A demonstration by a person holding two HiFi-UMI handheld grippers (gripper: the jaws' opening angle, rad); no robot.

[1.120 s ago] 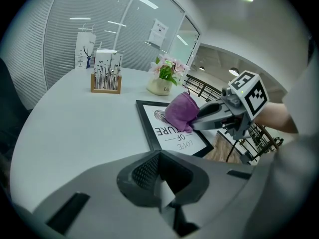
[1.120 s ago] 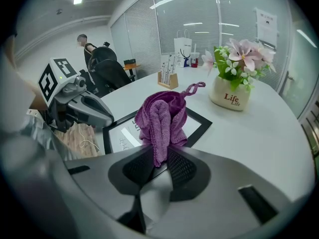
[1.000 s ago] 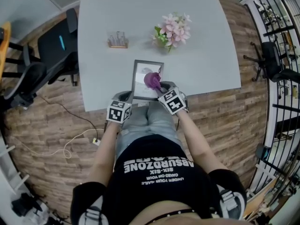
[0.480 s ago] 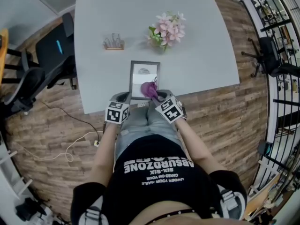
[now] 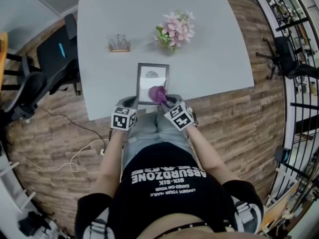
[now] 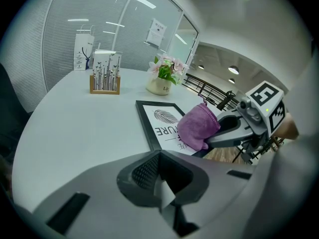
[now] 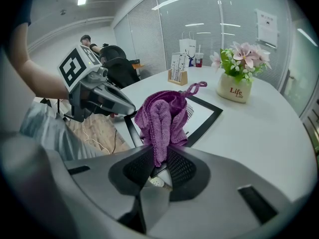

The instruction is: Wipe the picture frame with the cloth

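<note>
Near the front edge of the pale grey round-cornered table (image 5: 209,59), just ahead of your lap, lies the black-rimmed rectangular picture frame (image 5: 153,81), flat, with its white print facing up. On its near right part sits the bunched purple terry cloth (image 7: 164,116), which appears to rest on the glass. Your right gripper (image 7: 160,159) has its jaws pinched on the cloth's lower fold, the bulk of the fabric standing out ahead of them. Your left gripper (image 6: 159,171) sits just beside the frame's near left corner with its jaws drawn together and nothing between them. It does not seem to pin the frame.

By my reading, you are in the wiping step, working the near end of the glass. The far half, towards the pink flowers in their white pot (image 5: 174,31) and the small wooden card holder (image 5: 119,44), looks left to cover. A stroke that way would need light downward pressure, and the frame may slide unless your left gripper steadies it.
</note>
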